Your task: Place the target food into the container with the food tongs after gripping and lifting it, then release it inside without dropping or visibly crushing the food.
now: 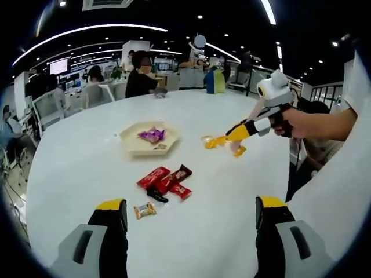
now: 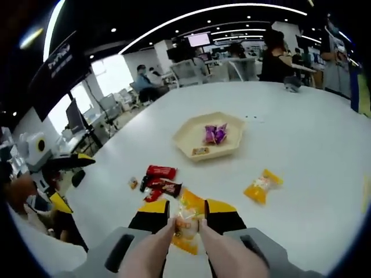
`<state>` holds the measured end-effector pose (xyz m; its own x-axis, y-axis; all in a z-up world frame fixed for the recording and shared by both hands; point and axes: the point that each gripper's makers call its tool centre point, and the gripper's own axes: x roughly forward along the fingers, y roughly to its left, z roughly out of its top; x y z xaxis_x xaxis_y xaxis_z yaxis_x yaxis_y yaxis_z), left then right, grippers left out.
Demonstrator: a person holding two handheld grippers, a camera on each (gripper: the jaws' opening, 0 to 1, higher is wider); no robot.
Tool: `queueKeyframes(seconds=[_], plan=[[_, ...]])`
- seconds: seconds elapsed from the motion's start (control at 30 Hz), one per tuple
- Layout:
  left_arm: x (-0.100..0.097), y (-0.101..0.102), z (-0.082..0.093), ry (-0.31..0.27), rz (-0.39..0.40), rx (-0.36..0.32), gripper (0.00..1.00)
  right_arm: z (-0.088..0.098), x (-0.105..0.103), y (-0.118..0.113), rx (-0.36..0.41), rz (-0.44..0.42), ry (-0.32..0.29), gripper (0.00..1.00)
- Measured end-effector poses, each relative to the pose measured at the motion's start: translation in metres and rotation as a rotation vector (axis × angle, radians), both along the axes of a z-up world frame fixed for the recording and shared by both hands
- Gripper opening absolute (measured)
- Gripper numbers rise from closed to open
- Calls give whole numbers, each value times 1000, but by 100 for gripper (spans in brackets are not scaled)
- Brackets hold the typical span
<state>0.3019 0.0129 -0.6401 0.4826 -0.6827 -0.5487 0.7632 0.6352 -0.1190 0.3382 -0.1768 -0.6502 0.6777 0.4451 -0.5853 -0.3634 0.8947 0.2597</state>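
My right gripper (image 2: 188, 209) is shut on pale food tongs (image 2: 152, 250), and the tong tips pinch an orange snack packet (image 2: 186, 225) just in front of the jaws. The cream hexagonal tray (image 2: 188, 149) lies ahead with purple candy (image 2: 214, 133) and a small packet in it. In the left gripper view, the right gripper (image 1: 236, 132) comes in from the right in a person's hand and holds the orange packet (image 1: 213, 141) to the right of the tray (image 1: 132, 145). My left gripper (image 1: 190, 213) stands wide open with nothing in it, near the loose snacks.
Red wrappers (image 1: 153, 176), a dark bar and a small gold packet (image 1: 145, 209) lie on the white round table (image 1: 87, 174). A second orange packet (image 2: 264, 186) rests right of the tongs. The left gripper (image 2: 64, 168) shows at the table's left edge. People sit at desks beyond.
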Motion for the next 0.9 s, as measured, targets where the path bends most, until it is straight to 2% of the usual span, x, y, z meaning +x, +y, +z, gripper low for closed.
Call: queueKeyframes(seconds=[0.17,0.4,0.6,0.7,0.77,0.9], plan=[[7,-7,4,0,-16,-16,91,6,-6,-12,-12,-23,-14,22],[3,-16,1,4,-72,-5,91,16,-14,-36,-13,-88,-24,23],[11,-16,2,5,-41,-24,91,24,-19,-49,4,-131,-31,23],[7,-27,1,16,-75,-33,91,25,-19,-53,0,-139,-34,23],[4,-30,-4,15,-103,-12,91,28,-18,-57,-9,-146,-43,23],[6,-30,-1,11,-106,-10,91,34,-15,-64,0,-168,-59,23]])
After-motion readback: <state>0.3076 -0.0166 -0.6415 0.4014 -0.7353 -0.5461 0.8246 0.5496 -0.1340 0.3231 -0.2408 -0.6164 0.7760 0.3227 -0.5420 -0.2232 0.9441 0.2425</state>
